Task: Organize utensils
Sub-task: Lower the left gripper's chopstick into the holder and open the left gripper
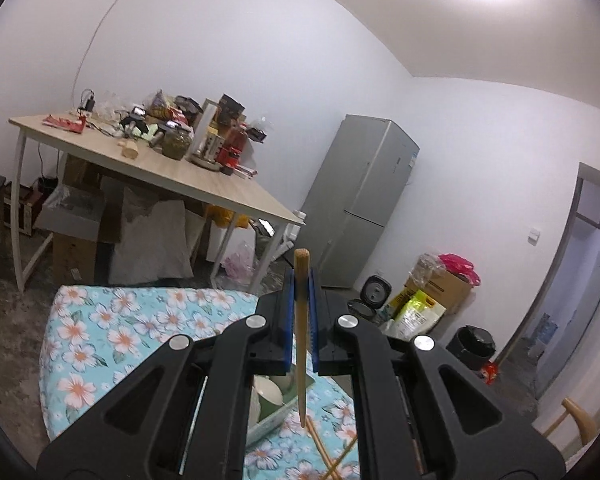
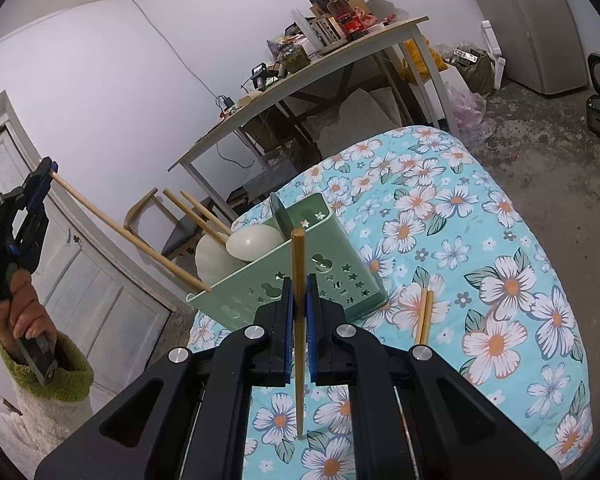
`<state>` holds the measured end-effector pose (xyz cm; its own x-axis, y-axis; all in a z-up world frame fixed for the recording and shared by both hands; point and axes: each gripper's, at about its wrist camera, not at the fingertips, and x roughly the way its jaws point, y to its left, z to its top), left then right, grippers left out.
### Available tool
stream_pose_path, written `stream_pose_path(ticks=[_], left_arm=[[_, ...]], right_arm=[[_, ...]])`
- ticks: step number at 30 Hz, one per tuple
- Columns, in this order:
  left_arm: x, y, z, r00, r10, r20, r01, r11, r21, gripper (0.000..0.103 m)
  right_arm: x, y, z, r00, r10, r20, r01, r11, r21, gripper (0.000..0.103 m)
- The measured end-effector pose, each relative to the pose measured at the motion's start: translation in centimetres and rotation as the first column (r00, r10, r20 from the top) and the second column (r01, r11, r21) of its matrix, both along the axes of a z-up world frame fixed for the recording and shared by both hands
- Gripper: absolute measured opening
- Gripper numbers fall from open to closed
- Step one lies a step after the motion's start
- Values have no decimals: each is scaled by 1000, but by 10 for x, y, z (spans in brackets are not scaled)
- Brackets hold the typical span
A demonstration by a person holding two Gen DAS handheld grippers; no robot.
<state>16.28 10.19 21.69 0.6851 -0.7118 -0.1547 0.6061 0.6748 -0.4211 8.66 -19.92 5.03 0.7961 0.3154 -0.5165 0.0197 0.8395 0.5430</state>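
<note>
Right wrist view, left edge: left gripper (image 2: pixel 46 172) held up in a hand (image 2: pixel 26 304) with a green fuzzy cuff, jaws clamped on the butt of a wooden chopstick (image 2: pixel 128 232); its tip sits at the near corner of the green utensil holder (image 2: pixel 340 236); holder stands on the floral tablecloth (image 2: pixel 500 240), with two more chopsticks (image 2: pixel 198 214) and white spoons (image 2: pixel 254 242) standing in it; centre: right gripper (image 2: pixel 299 304) closed narrow on a second chopstick (image 2: pixel 299 320), upright, tip pointing down over the cloth, just in front of the holder; right of it: a loose pair of chopsticks (image 2: pixel 424 314) lying flat on the cloth beside the holder; left wrist view: blue pads (image 1: pixel 289 320) pinch the chopstick, holder partly visible below.
</note>
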Motion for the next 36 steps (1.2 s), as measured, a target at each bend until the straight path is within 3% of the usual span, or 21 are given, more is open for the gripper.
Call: stream_pose_path(ticks=[13,36], left_arm=[[24,-11,-10,996,81,41,-84,993,84,6],[28,-39,-38,999,49,11,-50,984,169,6]], right_arm=[[0,0,0,1000,0,0,0,1000,-1,6],[0,0,-3,1000,0,-7,0,1000,0,6]])
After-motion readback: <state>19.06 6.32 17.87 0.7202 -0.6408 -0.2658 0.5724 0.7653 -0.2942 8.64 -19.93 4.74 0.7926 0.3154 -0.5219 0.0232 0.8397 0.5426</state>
